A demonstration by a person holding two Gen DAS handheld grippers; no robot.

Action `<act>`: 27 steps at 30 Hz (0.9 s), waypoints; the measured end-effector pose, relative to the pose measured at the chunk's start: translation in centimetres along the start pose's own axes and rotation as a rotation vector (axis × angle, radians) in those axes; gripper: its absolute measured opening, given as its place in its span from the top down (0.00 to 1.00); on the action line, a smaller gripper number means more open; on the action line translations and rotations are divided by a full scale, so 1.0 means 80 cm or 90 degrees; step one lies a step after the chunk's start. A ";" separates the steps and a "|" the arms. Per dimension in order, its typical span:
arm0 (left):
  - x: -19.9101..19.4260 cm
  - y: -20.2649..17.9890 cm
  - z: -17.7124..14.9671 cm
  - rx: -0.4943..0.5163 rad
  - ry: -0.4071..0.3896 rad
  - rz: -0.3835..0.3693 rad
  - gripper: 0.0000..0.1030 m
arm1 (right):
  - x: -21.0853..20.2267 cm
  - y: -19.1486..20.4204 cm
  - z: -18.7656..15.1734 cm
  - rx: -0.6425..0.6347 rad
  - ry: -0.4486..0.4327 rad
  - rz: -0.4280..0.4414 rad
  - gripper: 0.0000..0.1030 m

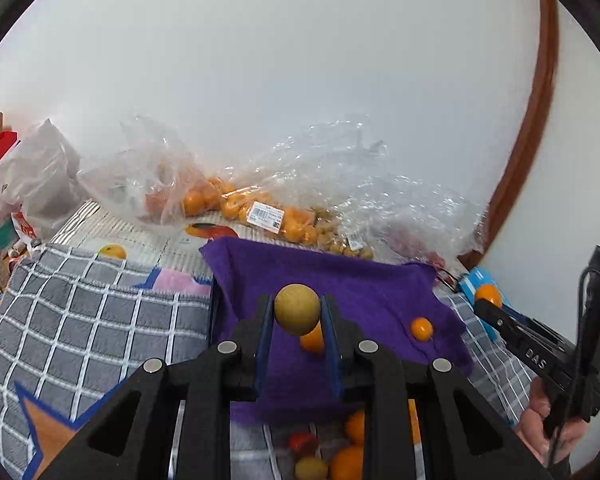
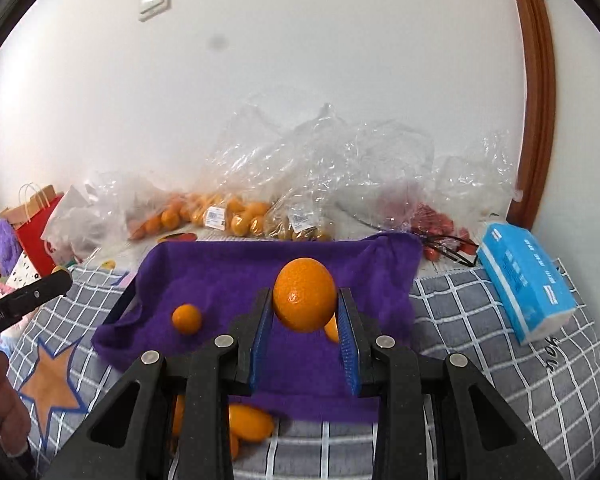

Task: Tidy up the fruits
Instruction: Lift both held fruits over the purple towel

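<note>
My left gripper (image 1: 297, 308) is shut on a round tan-yellow fruit (image 1: 297, 309) and holds it above a purple cloth (image 1: 356, 292) that lines a tray. My right gripper (image 2: 305, 302) is shut on a large orange (image 2: 305, 299) above the same purple cloth (image 2: 228, 276). Small oranges lie on the cloth: one (image 1: 421, 329) at the right in the left wrist view, one (image 2: 186, 319) at the left in the right wrist view, and one partly hidden behind each held fruit. Loose fruits (image 1: 340, 460) lie below the left gripper, and orange ones (image 2: 250, 424) below the right.
Clear plastic bags of oranges (image 2: 236, 216) and small tan fruits (image 2: 300, 228) lie along the wall, with red fruits (image 2: 432, 216) at the right. A blue tissue pack (image 2: 528, 280) lies on the grey checked blanket (image 2: 480, 320). A red paper bag (image 2: 36, 236) stands far left.
</note>
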State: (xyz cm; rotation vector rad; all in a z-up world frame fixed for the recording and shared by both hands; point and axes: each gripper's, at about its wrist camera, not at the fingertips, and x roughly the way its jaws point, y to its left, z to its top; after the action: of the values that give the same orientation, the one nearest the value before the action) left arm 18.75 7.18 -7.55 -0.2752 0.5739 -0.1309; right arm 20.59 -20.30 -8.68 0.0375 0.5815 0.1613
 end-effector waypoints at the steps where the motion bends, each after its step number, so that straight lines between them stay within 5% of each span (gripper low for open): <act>1: 0.007 0.000 0.002 -0.001 -0.002 0.005 0.78 | 0.007 -0.003 0.001 0.008 0.000 0.002 0.69; 9: 0.068 0.021 -0.014 -0.038 0.024 0.039 0.78 | 0.055 -0.025 -0.032 0.033 0.037 -0.010 0.69; 27: 0.099 0.035 -0.027 -0.035 0.043 0.058 0.78 | 0.087 -0.008 -0.052 0.002 0.091 0.008 0.69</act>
State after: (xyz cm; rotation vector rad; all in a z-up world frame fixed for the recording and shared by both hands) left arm 24.29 7.78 -14.22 -0.2982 0.6569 -0.0370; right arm 24.11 -19.84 -15.96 0.0333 0.7239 0.1758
